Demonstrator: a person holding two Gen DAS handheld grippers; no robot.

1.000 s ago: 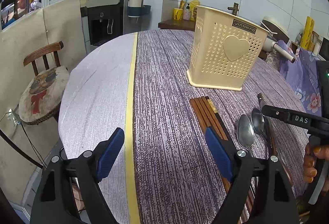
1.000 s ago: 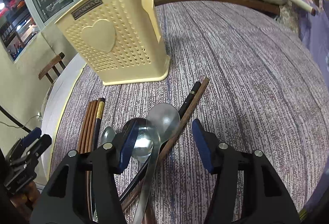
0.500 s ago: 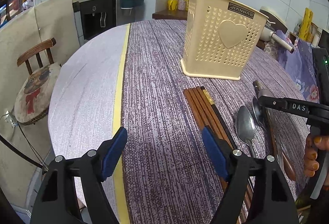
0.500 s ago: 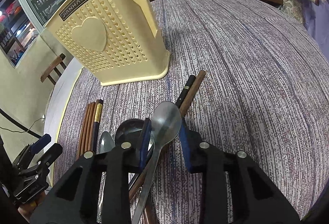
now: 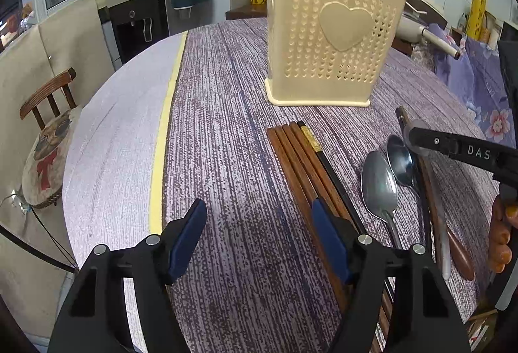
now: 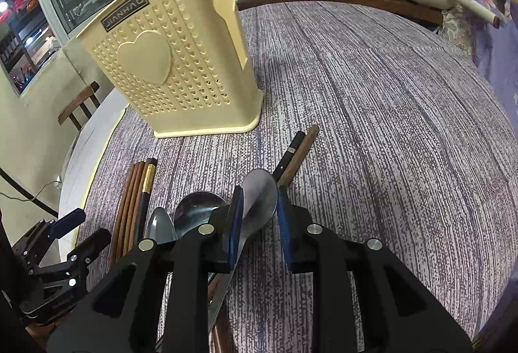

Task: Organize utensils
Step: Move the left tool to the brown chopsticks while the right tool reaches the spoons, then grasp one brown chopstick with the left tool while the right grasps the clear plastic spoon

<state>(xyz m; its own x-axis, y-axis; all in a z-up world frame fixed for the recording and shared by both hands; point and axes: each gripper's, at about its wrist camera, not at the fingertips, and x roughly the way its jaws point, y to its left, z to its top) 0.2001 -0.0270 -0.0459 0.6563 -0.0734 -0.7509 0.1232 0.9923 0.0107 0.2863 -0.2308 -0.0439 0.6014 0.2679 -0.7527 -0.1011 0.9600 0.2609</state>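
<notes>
Right gripper [image 6: 257,217]: fingers have just been closing and are now pinching the large steel spoon [image 6: 259,200] at its neck, lower centre of the right wrist view.

Left gripper [image 5: 259,243]: fingers have just been closing but are standing spread over the surface [image 5: 226,113], nothing between them, bottom of the left wrist view.

Chopsticks [image 5: 298,158]: lying bundled at centre, beside the right finger.

Two smaller spoons [image 5: 378,184]: lying centre right.

Cream utensil basket [image 5: 333,42]: standing upright, upper centre.

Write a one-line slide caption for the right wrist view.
Right claw closing on a spoon among chopsticks, before a cream basket.
</notes>
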